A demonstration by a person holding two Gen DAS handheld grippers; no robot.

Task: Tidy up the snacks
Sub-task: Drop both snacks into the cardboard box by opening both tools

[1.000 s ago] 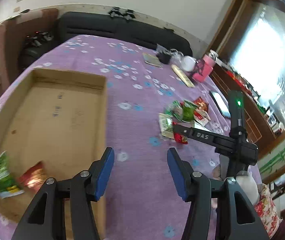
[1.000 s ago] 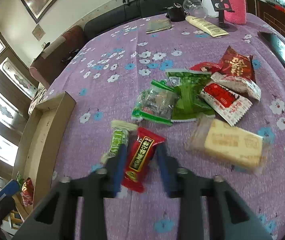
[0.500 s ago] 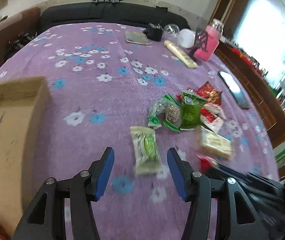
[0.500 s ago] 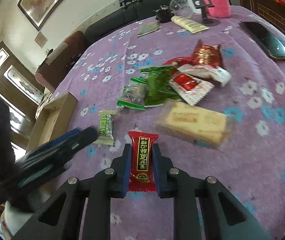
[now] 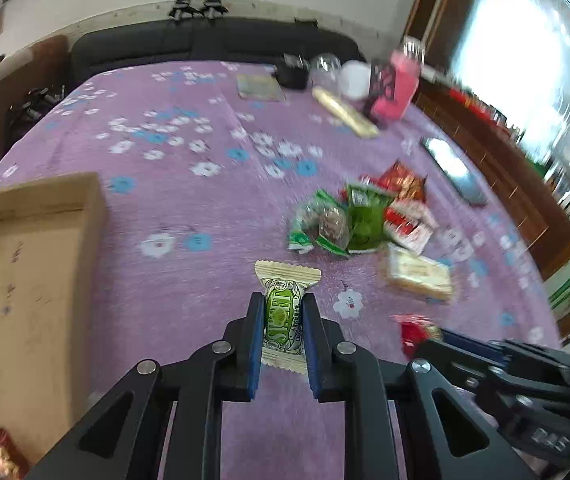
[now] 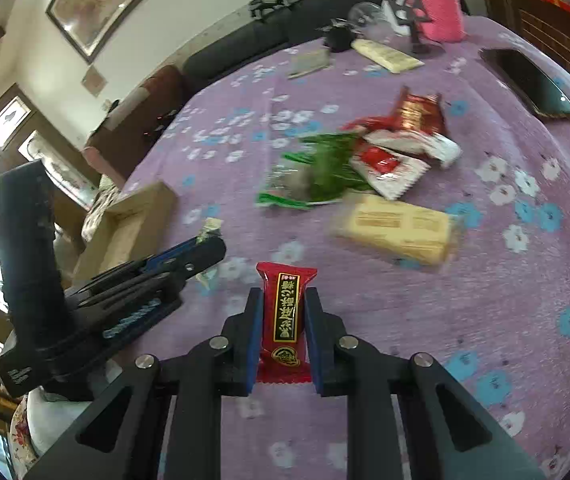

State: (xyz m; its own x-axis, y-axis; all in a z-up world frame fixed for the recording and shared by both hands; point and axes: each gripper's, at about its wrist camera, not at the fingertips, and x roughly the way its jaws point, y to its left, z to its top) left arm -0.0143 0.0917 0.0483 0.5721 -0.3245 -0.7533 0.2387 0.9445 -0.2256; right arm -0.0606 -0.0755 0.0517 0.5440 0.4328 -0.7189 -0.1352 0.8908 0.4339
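Your left gripper (image 5: pixel 283 312) has its blue pads pinching a green-and-cream snack packet (image 5: pixel 283 312) by its long sides; the jaws have just closed on it. The gripper tilts steeply down toward the surface (image 5: pixel 189 208), which wears a purple cloth with white and blue flowers. The packet's crimped top end sticks out past the fingertips, the bottom end sits between the black finger arms.

Your right gripper (image 6: pixel 283 312) is pressed onto a red snack bar (image 6: pixel 285 320) with a black-and-gold label, held lengthwise, same steep downward tilt. The bar's top end pokes beyond the pads, above the cloth.

The two grippers sit close side by side: the left gripper shows at the left edge of the right wrist view, its green packet peeking out at the tip. The right one shows at the lower right of the left wrist view with a bit of red at its tip.

Beyond the grippers, a flat yellow cracker pack (image 6: pixel 399 228) lies near, and just past it a pile of green and red packets (image 6: pixel 365 160), overlapping each other. A cardboard box (image 5: pixel 25 264) sits to the left, open top, with a red packet (image 5: pixel 3 456) in its near corner. A phone (image 6: pixel 533 84) lies well apart on the right. Pink container (image 6: pixel 439 6) at the far edge, blurry.
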